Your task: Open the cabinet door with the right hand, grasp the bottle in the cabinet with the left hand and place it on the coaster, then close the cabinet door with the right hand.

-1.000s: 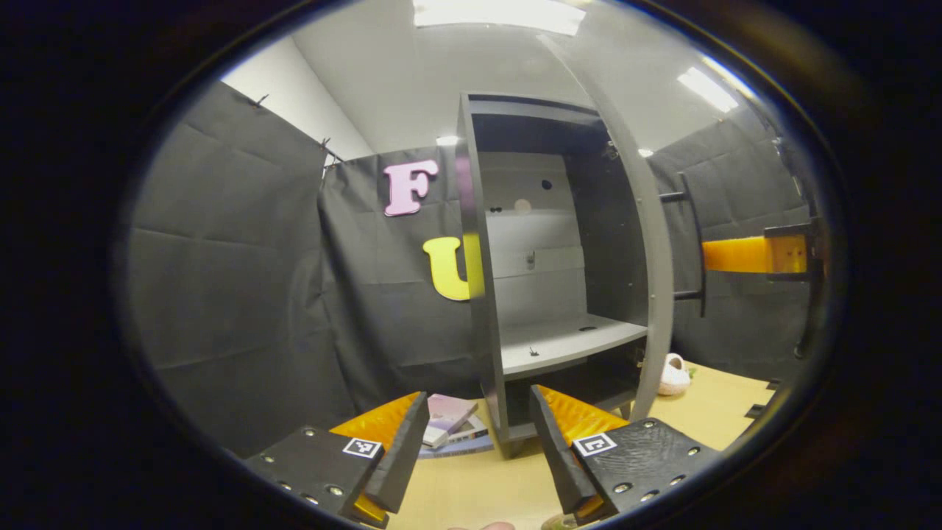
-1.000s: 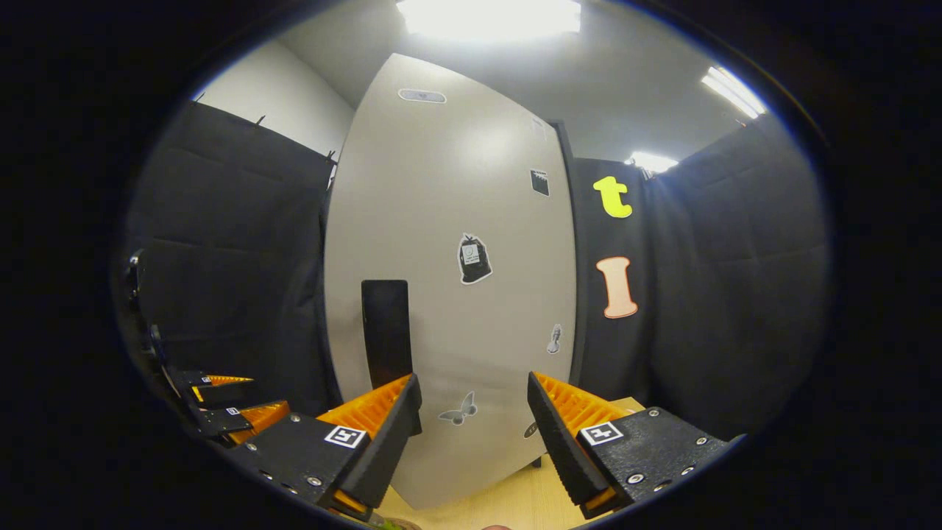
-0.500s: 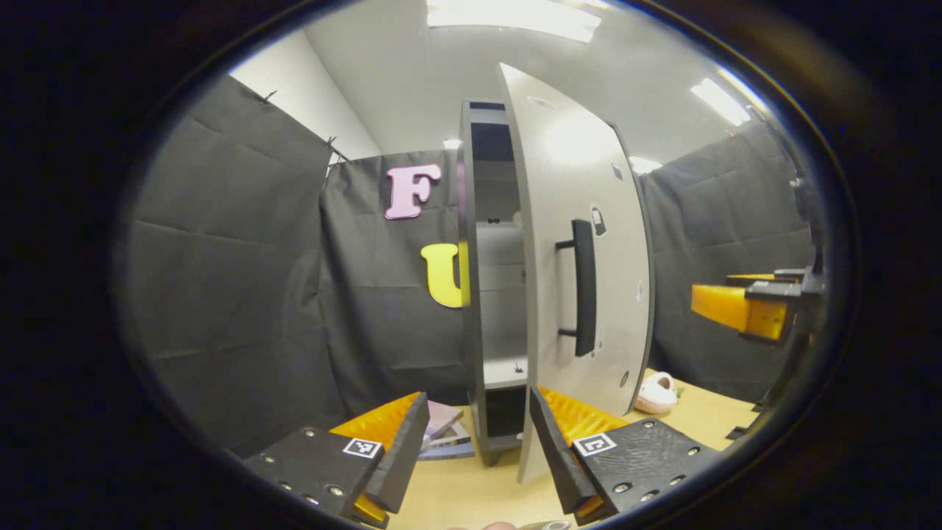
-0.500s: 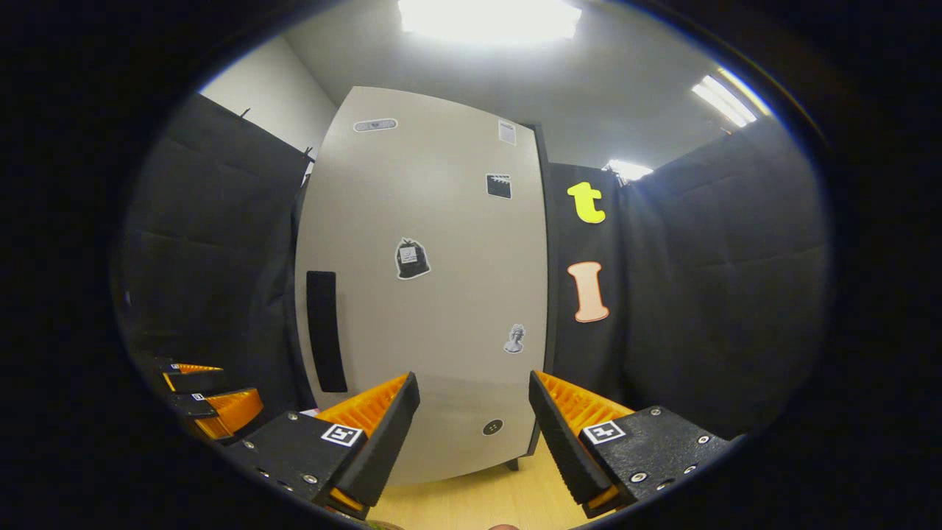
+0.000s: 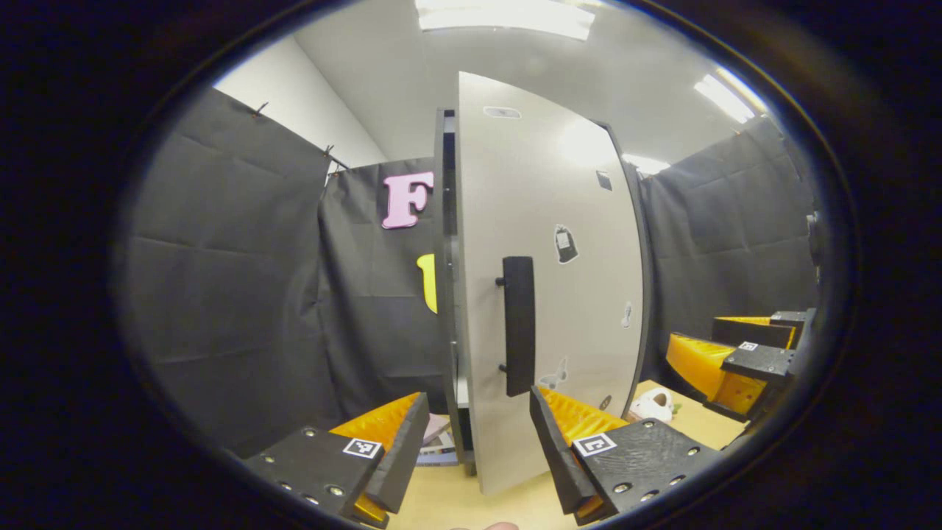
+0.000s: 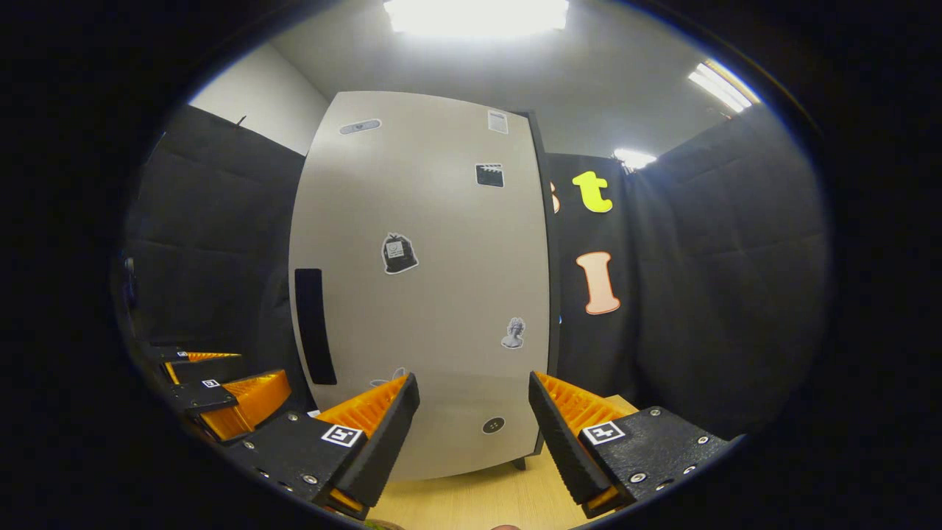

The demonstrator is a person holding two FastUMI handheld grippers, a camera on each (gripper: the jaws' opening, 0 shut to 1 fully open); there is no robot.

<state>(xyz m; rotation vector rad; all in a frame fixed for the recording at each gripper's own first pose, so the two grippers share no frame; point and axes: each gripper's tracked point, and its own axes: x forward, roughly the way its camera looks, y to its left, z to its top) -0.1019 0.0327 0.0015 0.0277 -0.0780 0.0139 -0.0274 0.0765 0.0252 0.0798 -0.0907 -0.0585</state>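
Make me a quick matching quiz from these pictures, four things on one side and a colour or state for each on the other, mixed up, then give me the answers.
Things:
1. cabinet door
2. door handle
3. table
4. right gripper

Colour or state:
A. black, upright bar
B. open, holding nothing
C. pale grey with stickers
D. light wood

Pairs: 1-C, 2-A, 3-D, 4-B
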